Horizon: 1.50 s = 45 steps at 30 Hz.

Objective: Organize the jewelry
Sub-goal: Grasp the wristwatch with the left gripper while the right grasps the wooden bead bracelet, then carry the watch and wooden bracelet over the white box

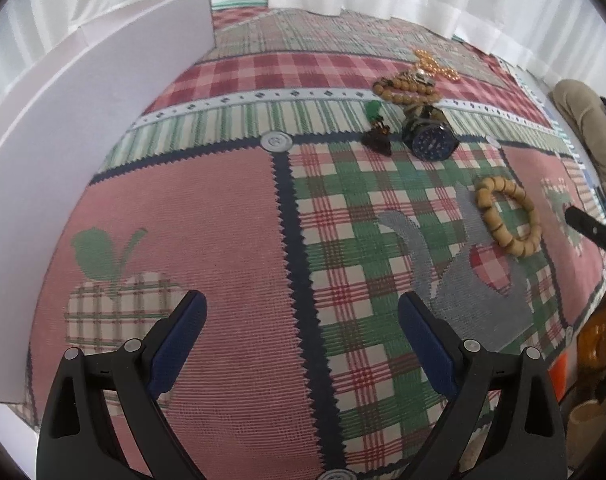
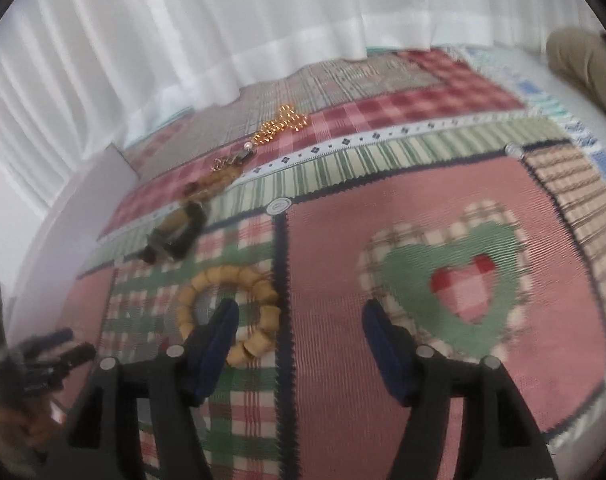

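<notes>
Both my claws gape wide and empty: left gripper point(image 1: 302, 322) over the patchwork cloth point(image 1: 231, 232), right gripper point(image 2: 301, 330) just beside the wooden bead bracelet point(image 2: 231, 312).

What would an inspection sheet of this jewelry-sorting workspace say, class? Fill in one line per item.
Surface: patchwork checked cloth covers the table.
Job's things: tan wooden bead bracelet lies apart; dark blue round-faced watch, green pendant, second brown bead bracelet and orange bead string are clustered farther back.
Clutter: nothing seen.
Grippers: left tool open, empty, above the cloth; right tool open, one finger in front of the wooden bracelet, contact unclear.
Cables: nothing seen.
Surroundings: white foam board wall at left, white curtain behind.
</notes>
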Each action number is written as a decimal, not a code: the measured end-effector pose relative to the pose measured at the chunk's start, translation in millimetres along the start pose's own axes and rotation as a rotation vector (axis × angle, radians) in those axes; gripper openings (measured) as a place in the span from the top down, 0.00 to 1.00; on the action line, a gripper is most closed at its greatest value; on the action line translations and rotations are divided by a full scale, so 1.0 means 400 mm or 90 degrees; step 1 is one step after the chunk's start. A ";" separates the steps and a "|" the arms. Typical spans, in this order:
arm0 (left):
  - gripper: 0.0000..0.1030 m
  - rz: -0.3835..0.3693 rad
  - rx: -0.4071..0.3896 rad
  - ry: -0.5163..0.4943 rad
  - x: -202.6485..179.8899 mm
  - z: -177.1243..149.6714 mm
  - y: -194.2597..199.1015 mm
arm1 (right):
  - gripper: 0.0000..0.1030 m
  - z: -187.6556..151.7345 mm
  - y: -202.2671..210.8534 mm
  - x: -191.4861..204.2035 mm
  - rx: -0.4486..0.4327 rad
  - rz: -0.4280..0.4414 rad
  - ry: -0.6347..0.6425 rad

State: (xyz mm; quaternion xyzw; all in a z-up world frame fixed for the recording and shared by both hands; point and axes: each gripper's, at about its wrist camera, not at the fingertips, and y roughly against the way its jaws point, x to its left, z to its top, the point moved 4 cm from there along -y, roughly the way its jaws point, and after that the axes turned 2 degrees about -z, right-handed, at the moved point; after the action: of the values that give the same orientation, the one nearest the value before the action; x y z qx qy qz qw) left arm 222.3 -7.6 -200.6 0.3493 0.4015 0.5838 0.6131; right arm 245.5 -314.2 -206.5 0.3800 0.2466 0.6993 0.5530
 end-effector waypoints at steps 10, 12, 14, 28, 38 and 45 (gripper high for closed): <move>0.06 -0.050 -0.032 -0.122 -0.131 0.140 0.007 | 0.36 -0.056 0.009 0.052 0.004 0.027 0.018; 0.06 -0.064 -0.037 -0.159 -0.176 0.183 -0.015 | 0.36 -0.058 0.014 0.057 0.000 0.030 0.020; 0.06 -0.062 -0.036 -0.174 -0.208 0.216 -0.046 | 0.36 -0.058 0.021 0.062 -0.004 0.035 0.020; 0.48 -0.073 -0.020 -0.145 -0.251 0.271 -0.163 | 0.36 -0.092 0.024 0.043 0.002 0.028 0.021; 0.49 -0.096 -0.047 -0.089 -0.178 0.225 -0.047 | 0.36 -0.079 0.025 0.094 0.004 0.050 0.067; 0.49 -0.069 -0.031 -0.045 -0.076 0.146 -0.001 | 0.36 -0.059 -0.077 0.229 0.059 0.071 0.198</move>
State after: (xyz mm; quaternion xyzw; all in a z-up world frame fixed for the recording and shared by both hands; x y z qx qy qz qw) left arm 275.4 -35.6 -173.0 0.3324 0.3836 0.5469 0.6657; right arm 235.7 -216.3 -220.3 0.3051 0.3399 0.7672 0.4503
